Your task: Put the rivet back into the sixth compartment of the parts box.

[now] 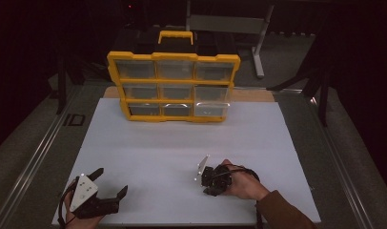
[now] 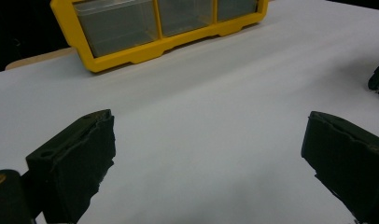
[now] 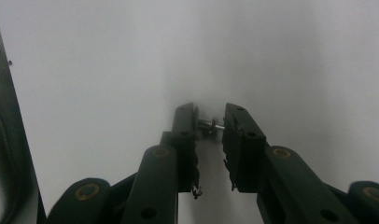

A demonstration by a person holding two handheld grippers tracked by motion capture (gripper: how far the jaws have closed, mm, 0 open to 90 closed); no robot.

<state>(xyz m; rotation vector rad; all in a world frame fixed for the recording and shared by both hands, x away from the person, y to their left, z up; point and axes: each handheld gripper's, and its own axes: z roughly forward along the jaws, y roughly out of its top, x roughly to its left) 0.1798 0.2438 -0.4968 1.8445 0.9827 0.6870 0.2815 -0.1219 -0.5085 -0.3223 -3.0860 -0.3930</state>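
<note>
Over the white table (image 1: 182, 143), right gripper (image 3: 210, 123) fingers clamp a small bolt (image 3: 211, 124); left gripper (image 2: 206, 154) fingers spread apart

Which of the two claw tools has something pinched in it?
The right gripper: its jaws are nearly shut on a small metal screw. The left gripper is wide open, holding nothing.

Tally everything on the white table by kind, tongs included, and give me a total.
Yellow organizer case, upright at the far edge: 1
Tongs, the left spread wide, the right pinching the bolt: 2
Small metal bolt, held at the right tongs' tips: 1
Total: 4
</note>
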